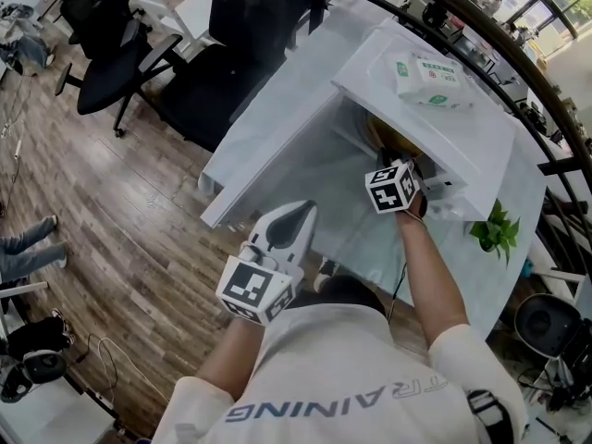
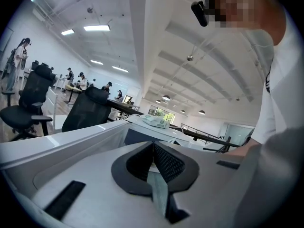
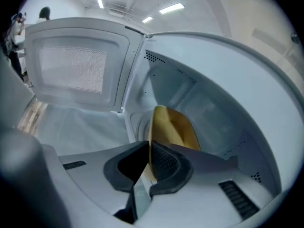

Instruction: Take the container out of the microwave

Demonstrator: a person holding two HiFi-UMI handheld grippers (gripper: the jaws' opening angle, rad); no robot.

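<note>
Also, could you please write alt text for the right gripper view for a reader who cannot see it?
The right gripper has its jaws closed on the rim of a yellow container inside a white microwave. The microwave's door stands open at the left.

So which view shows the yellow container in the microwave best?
The right gripper view: the yellow container is close, its rim clamped in the right gripper. The head view shows only a sliver under the white microwave's top. The left gripper view shows none of it.
</note>
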